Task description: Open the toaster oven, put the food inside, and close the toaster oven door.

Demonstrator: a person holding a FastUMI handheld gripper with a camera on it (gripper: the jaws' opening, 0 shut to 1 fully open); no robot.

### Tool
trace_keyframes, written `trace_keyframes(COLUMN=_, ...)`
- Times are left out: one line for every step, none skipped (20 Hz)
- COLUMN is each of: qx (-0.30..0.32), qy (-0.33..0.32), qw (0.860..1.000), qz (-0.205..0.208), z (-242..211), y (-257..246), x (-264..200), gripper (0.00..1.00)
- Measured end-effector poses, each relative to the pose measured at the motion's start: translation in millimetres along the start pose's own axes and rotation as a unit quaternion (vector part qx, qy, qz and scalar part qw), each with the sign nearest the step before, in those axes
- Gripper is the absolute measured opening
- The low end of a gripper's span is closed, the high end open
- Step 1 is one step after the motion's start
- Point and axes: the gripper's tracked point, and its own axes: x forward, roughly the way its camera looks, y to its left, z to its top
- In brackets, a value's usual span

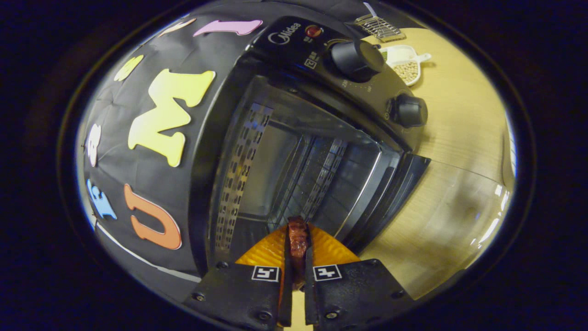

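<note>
A dark red piece of food (pixel 297 243) is pinched between the narrowed fingers of the gripper (pixel 297 239). The open toaster oven (pixel 294 151) is seen at twelve o'clock, its door (pixel 441 220) lowered toward four o'clock.

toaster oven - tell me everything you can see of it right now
The toaster oven is a black box standing on the wooden table, seen tilted. Its door is open, showing a bare metallic cavity with perforated side walls and rack rails. A control panel carries a red indicator light and two black knobs. The gripper, shut on a reddish-brown piece of food, sits right at the opening.
</note>
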Motion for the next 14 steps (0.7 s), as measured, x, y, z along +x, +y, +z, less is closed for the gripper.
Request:
trace_keyframes(qx=-0.003, qy=-0.001, qw=1.0, qz=0.001, z=-0.9, y=1.3, x=4.8, gripper=0.14)
trace_keyframes(qx=-0.012, qy=-0.004, qw=1.0, qz=0.002, z=-0.9, y=2.2, x=8.9, gripper=0.14)
trace_keyframes(qx=-0.025, qy=-0.005, qw=1.0, qz=-0.001, z=-2.0, y=1.0, x=9.7, gripper=0.15)
trace_keyframes(qx=-0.039, qy=-0.006, qw=0.999, qz=-0.005, z=-1.1, y=0.4, x=13.1, gripper=0.17)
trace_keyframes(qx=-0.06, qy=-0.012, qw=0.998, qz=-0.013, z=1.4, y=-0.9, x=13.7, gripper=0.19)
trace_keyframes(qx=-0.082, qy=-0.014, qw=0.996, qz=-0.025, z=2.3, y=-4.1, x=13.8, gripper=0.2)
trace_keyframes(qx=-0.107, qy=-0.018, qw=0.994, qz=-0.034, z=2.5, y=-6.0, x=12.1, gripper=0.25)
trace_keyframes(qx=-0.132, qy=-0.021, qw=0.99, qz=-0.05, z=5.3, y=-11.7, x=10.2, gripper=0.28)
trace_keyframes(qx=-0.154, qy=-0.024, qw=0.986, qz=-0.056, z=7.3, y=-14.4, x=10.2, gripper=0.38)
trace_keyframes(qx=-0.178, qy=-0.027, qw=0.982, qz=-0.06, z=10.7, y=-13.7, x=7.9, gripper=0.48)
trace_keyframes(qx=-0.197, qy=-0.028, qw=0.978, qz=-0.062, z=12.0, y=-12.4, x=5.7, gripper=0.57)
trace_keyframes(qx=-0.216, qy=-0.026, qw=0.974, qz=-0.065, z=11.4, y=-11.5, x=1.3, gripper=0.67)
trace_keyframes(qx=-0.239, qy=-0.022, qw=0.968, qz=-0.07, z=12.8, y=-12.6, x=-0.7, gripper=0.76)
trace_keyframes(qx=-0.254, qy=-0.018, qw=0.964, qz=-0.073, z=13.3, y=-14.3, x=-3.9, gripper=0.85)
